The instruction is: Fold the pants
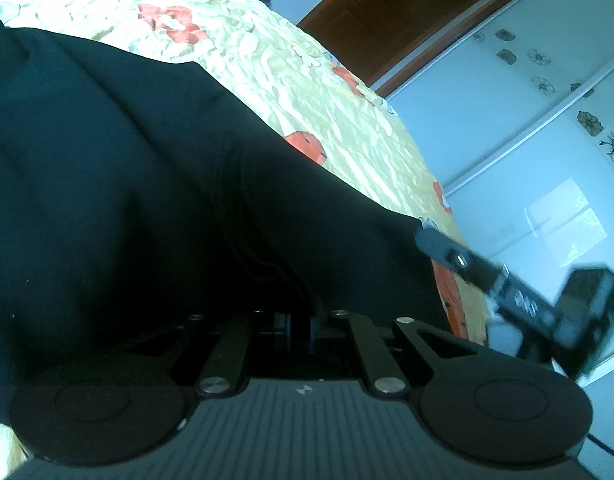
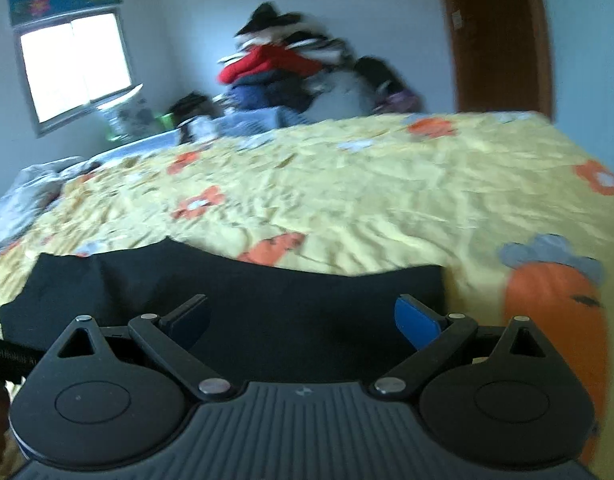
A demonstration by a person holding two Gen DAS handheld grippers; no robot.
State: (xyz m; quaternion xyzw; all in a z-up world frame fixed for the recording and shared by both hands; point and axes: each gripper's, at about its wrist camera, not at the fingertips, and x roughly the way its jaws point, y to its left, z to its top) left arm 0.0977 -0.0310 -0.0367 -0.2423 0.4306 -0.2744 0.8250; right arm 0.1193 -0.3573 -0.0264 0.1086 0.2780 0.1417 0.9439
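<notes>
Black pants [image 1: 127, 168] lie on a yellow flowered bedspread [image 1: 307, 92]. My left gripper [image 1: 297, 322] is shut on the pants' fabric, which drapes over its fingers and hides the tips. In the right wrist view the pants [image 2: 267, 304] lie flat just ahead. My right gripper [image 2: 303, 320] is open, its blue-padded fingers [image 2: 417, 322] spread wide over the near edge of the pants. The right gripper also shows in the left wrist view [image 1: 447, 246], at the pants' right corner.
The bedspread [image 2: 367, 200] covers a bed. A pile of clothes [image 2: 291, 72] lies at its far side under a window [image 2: 75, 68]. A wooden door [image 2: 503, 36] stands at the right. White sliding wardrobe doors [image 1: 527, 140] stand beside the bed.
</notes>
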